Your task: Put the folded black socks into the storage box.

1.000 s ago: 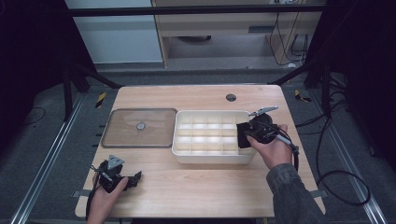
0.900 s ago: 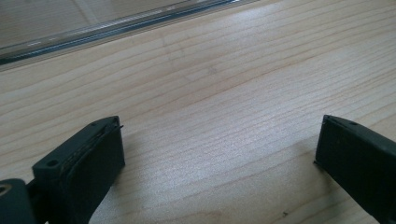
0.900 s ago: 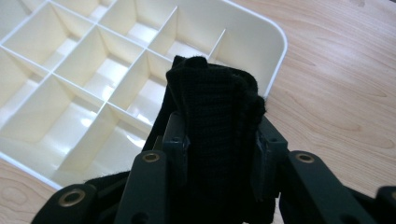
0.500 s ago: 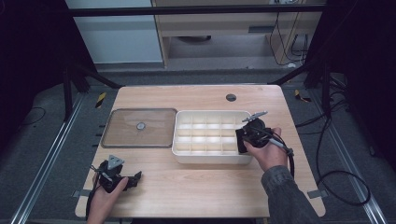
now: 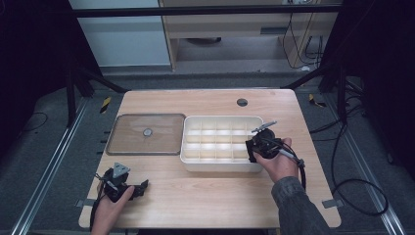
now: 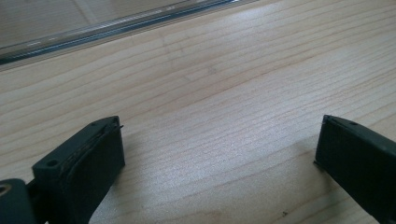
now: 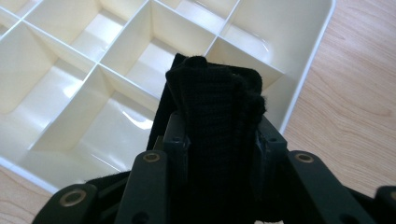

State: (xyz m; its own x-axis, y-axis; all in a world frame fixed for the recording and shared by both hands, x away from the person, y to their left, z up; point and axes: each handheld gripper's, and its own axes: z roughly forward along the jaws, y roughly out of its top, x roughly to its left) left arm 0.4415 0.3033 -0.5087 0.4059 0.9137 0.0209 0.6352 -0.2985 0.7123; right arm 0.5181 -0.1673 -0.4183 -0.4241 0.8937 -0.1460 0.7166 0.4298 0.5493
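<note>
Your right gripper [image 7: 219, 140] was clamped on a folded piece of black fabric [image 7: 217, 116], which stood up between the jaws and hid their tips. You held it over the right end of the white compartment tray [image 5: 186, 154], above the cells nearest that tray's right wall; whether the fabric touched a divider could not be told. In the high view your right gripper [image 5: 255, 145] sat at the tray's front right corner, with your hand behind it over the worktop [image 5: 210, 196].

Your left gripper [image 6: 217, 154] had its jaws spread wide with nothing between them, low over bare wood near the worktop's front left corner. Just beyond it lay the rim of the clear lid [image 6: 116, 25], which in the high view rested flat on the worktop, touching or just beside the tray's left side.
</note>
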